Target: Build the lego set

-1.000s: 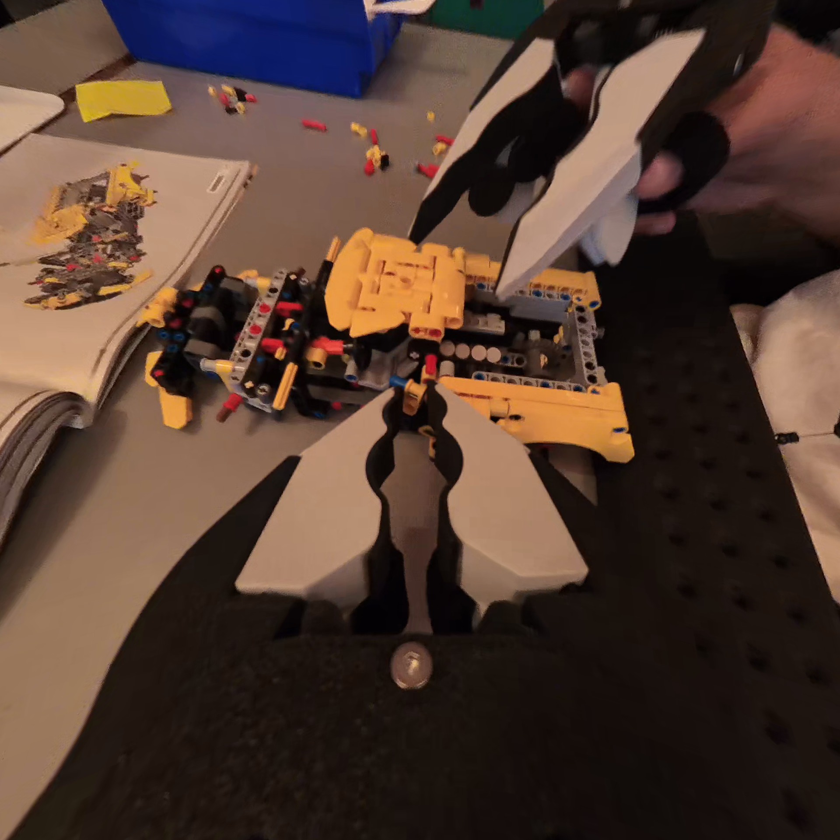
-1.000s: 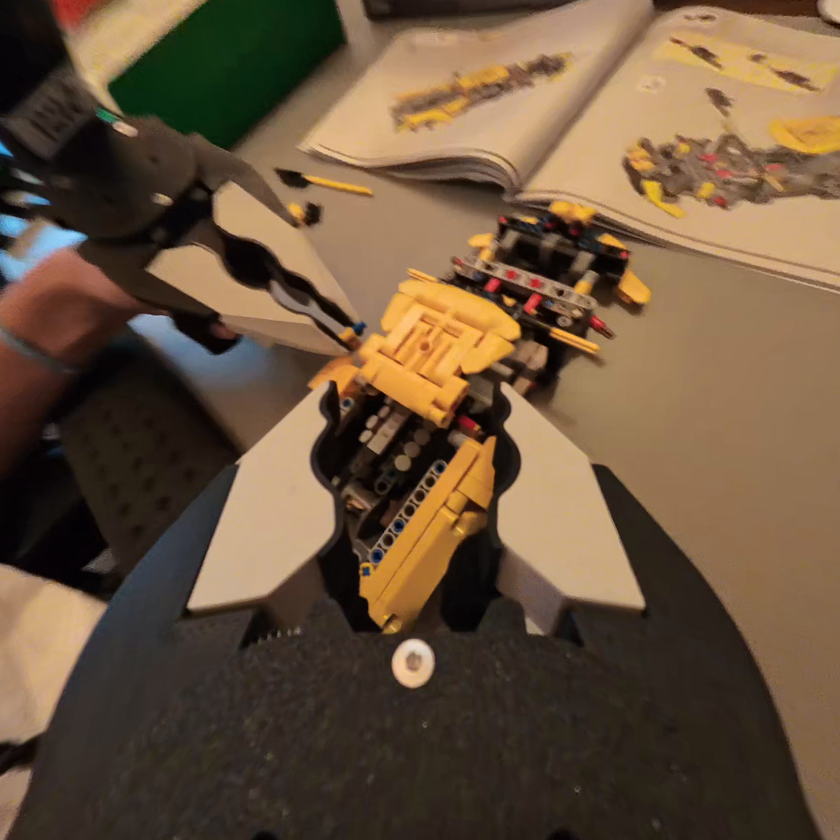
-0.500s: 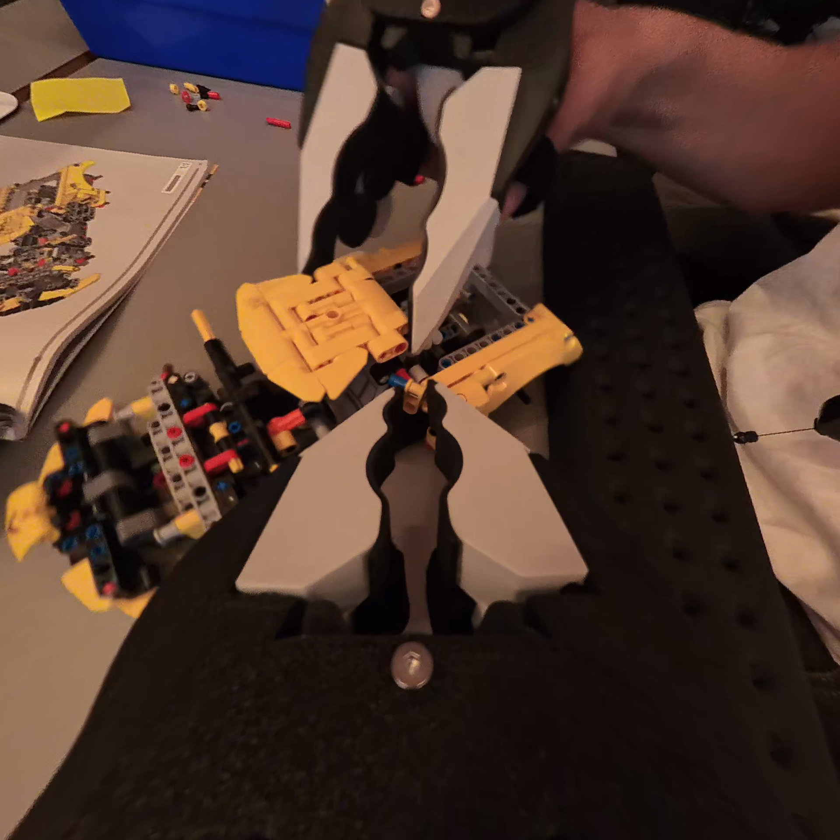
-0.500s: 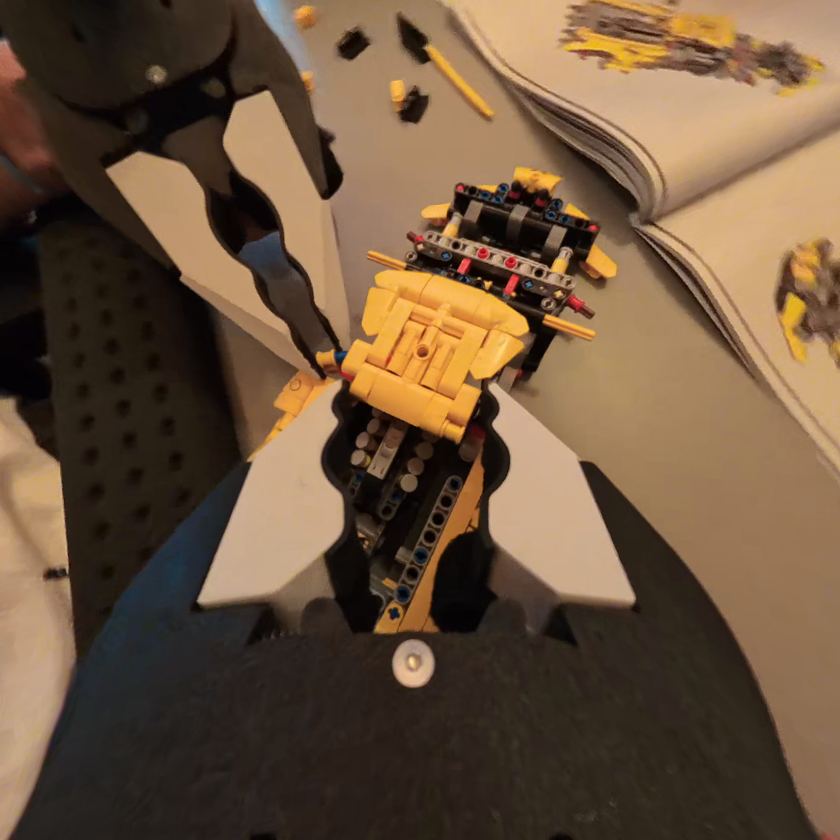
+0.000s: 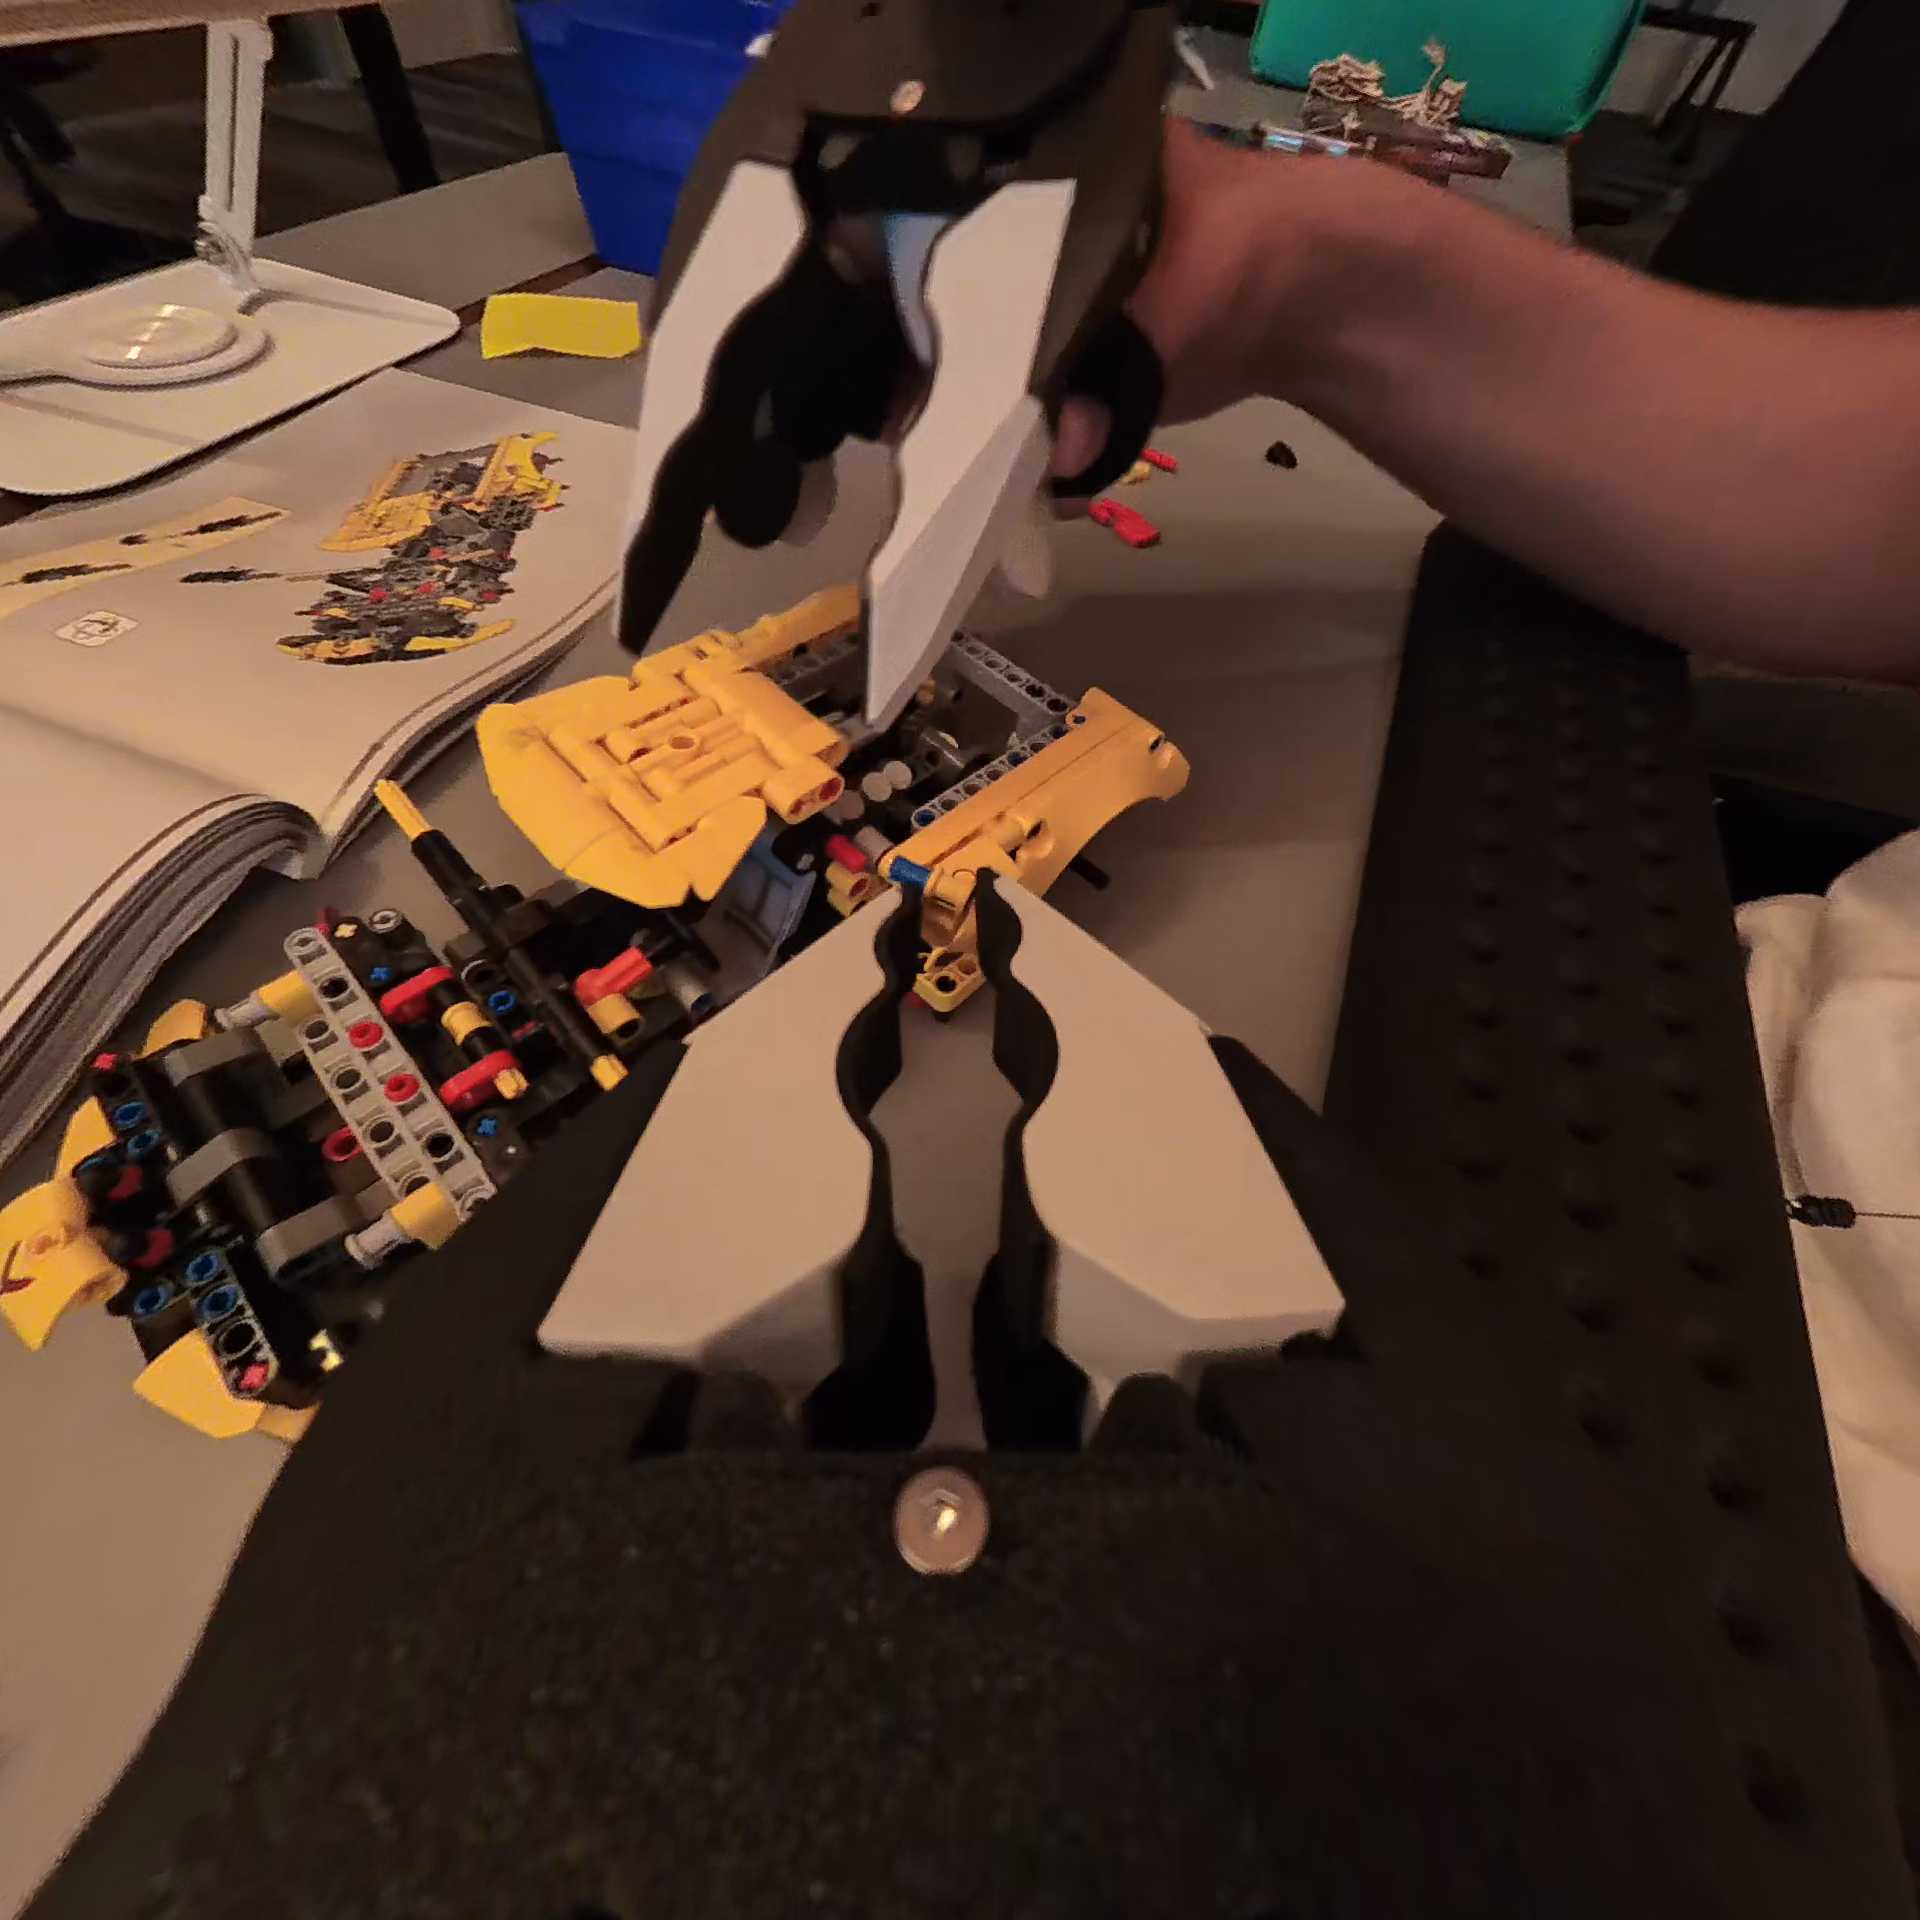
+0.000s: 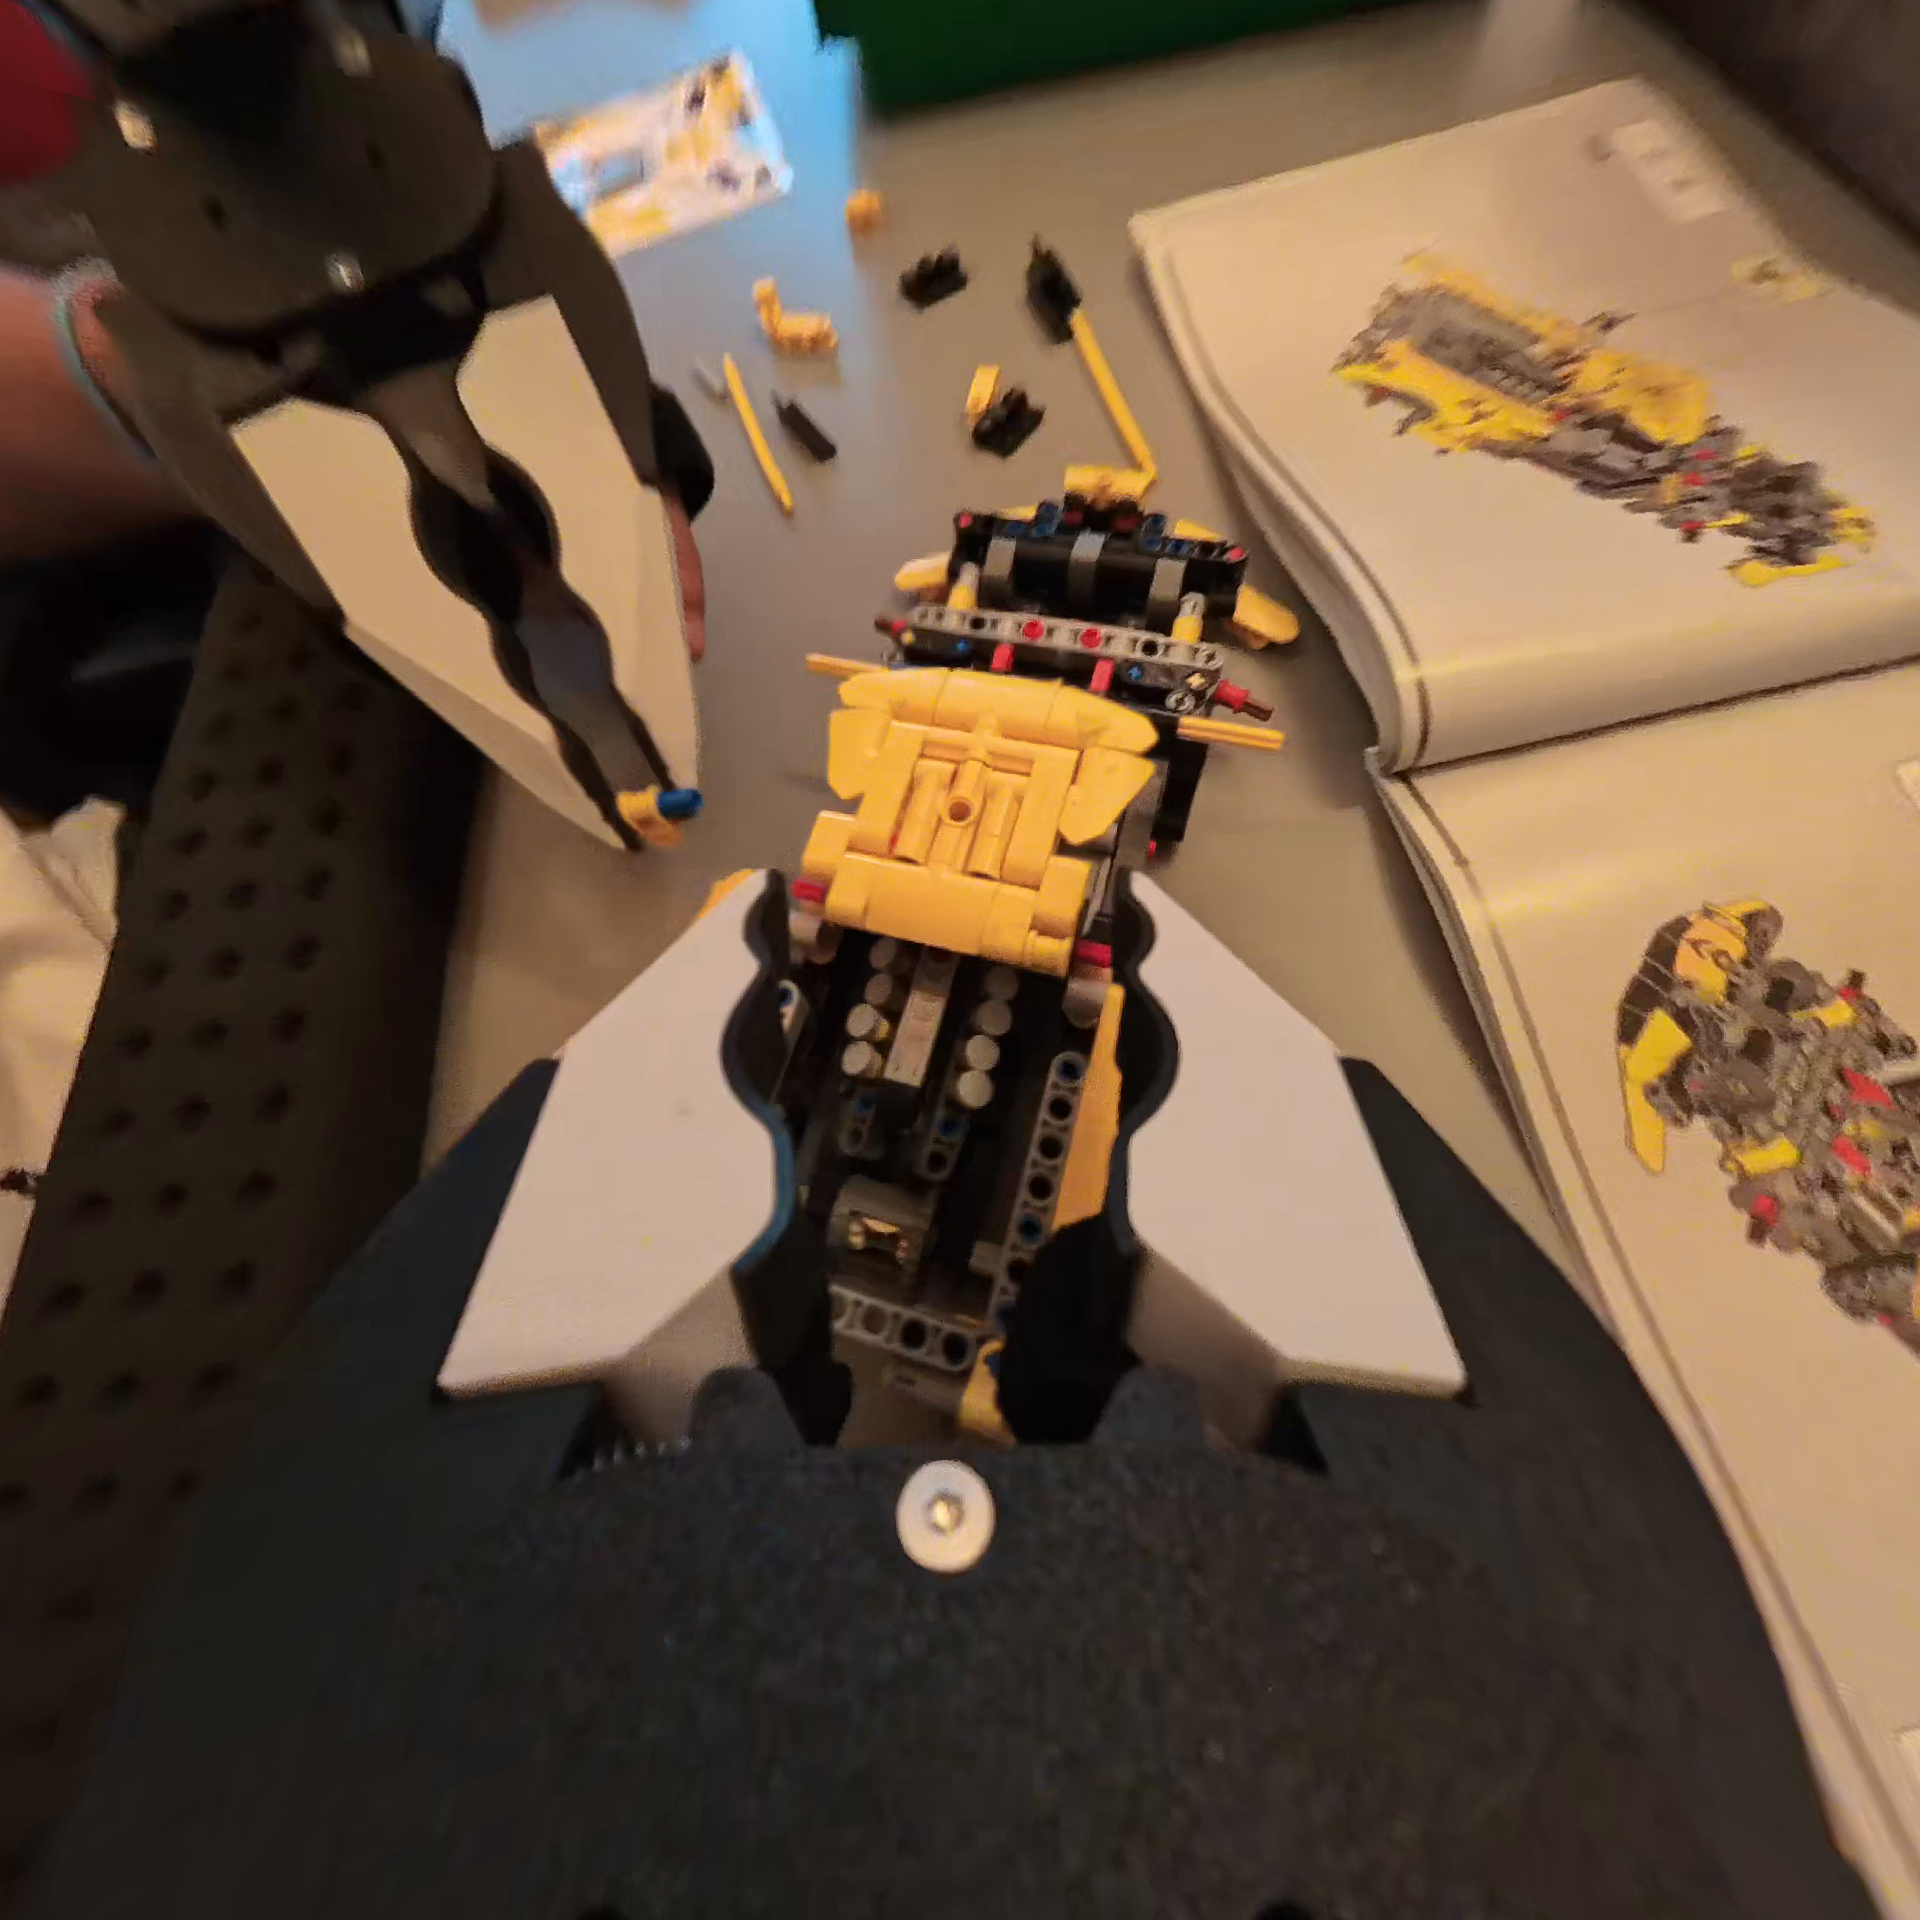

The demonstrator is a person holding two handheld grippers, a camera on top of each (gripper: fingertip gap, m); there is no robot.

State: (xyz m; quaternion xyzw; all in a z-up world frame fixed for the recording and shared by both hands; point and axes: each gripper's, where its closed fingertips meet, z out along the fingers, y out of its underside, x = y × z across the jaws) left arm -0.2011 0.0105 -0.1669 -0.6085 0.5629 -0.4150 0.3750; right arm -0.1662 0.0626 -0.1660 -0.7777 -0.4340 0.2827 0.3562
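The left tool (image 5: 940,902) pinches a small yellow connector piece with a blue pin (image 6: 657,805) at its tips, hovering just beside the half-built yellow, black and grey brick vehicle (image 6: 997,831) on the grey table (image 6: 1299,883). The right tool (image 6: 948,914) straddles the vehicle's rear frame, its 2 grey fingers (image 6: 1226,1122) pressed against both sides. An open instruction booklet (image 6: 1558,416) lies beside the model, and loose yellow and black parts (image 6: 997,410) sit scattered beyond it.

Lego model (image 6: 961,821) yellow, black, grey; small piece (image 6: 655,805) yellow, blue-tipped; table (image 6: 1299,914) grey.
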